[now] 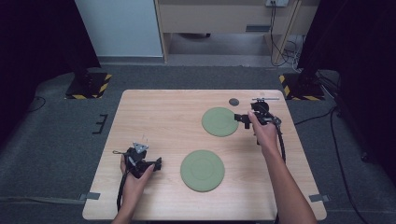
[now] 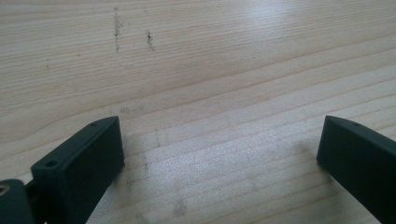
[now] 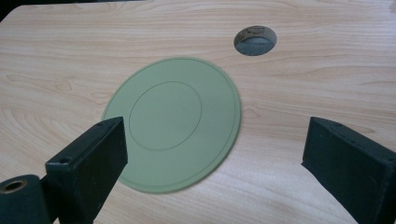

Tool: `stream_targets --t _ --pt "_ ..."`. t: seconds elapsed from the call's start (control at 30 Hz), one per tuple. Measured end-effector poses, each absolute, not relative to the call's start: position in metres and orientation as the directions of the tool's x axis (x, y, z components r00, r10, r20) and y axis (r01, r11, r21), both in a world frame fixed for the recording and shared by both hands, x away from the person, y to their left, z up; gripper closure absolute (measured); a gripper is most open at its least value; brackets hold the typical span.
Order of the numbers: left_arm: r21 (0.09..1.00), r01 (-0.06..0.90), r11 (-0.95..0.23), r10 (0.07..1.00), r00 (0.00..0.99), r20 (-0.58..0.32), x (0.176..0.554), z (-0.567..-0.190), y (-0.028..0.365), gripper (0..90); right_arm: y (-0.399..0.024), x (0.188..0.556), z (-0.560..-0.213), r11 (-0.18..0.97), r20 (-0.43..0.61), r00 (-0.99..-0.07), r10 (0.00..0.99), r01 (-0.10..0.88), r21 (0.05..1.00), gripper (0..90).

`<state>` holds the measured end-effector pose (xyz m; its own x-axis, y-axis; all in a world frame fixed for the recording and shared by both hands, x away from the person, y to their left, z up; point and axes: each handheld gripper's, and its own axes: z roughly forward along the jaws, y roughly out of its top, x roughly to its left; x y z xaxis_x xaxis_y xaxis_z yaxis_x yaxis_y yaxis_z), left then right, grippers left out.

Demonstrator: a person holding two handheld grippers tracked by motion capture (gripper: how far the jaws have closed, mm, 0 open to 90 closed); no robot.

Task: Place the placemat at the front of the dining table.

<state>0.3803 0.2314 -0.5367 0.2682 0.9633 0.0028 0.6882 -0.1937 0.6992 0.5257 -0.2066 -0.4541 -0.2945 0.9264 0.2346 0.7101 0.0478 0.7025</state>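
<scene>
Both tongs gape wide and hold nothing, right tongs [image 3: 215, 154] over the far green plate's [image 3: 175, 123] edge.

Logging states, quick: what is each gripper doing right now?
Left gripper: open, nothing held, over bare table.
Right gripper: open, nothing held, by far green plate.

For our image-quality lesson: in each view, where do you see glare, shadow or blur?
High view: dark sides, soft overall. Left gripper view: white glare on the table, shadow beside the left gripper. Right gripper view: far green plate sharp, right gripper slightly blurred.
</scene>
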Motion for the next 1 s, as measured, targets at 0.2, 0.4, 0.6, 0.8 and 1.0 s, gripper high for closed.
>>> stream_targets --t 0.2,0.4,0.6,0.8,1.0 --pt "0.699 0.689 -0.191 0.964 0.266 0.002 0.380 -0.537 0.231 0.0 -0.213 0.508 -0.455 0.097 0.185 -0.321 0.929 0.693 0.714 8.5" --pt "0.699 0.690 -0.189 0.965 0.262 0.001 0.380 -0.537 0.231 0.0 -0.219 0.490 -0.457 0.120 0.152 -0.335 0.930 0.667 0.735 8.1" --pt "0.698 0.691 -0.188 0.965 0.261 0.001 0.380 -0.537 0.231 0.0 -0.230 0.477 -0.459 0.130 0.137 -0.342 0.930 0.652 0.747 7.9" --pt "0.698 0.691 -0.186 0.966 0.259 0.001 0.380 -0.537 0.230 0.0 -0.232 0.464 -0.459 0.154 0.125 -0.372 0.920 0.635 0.757 7.5" --pt "0.698 0.691 -0.186 0.966 0.259 0.001 0.380 -0.537 0.230 0.0 -0.232 0.456 -0.464 0.176 0.103 -0.381 0.919 0.630 0.756 7.6"
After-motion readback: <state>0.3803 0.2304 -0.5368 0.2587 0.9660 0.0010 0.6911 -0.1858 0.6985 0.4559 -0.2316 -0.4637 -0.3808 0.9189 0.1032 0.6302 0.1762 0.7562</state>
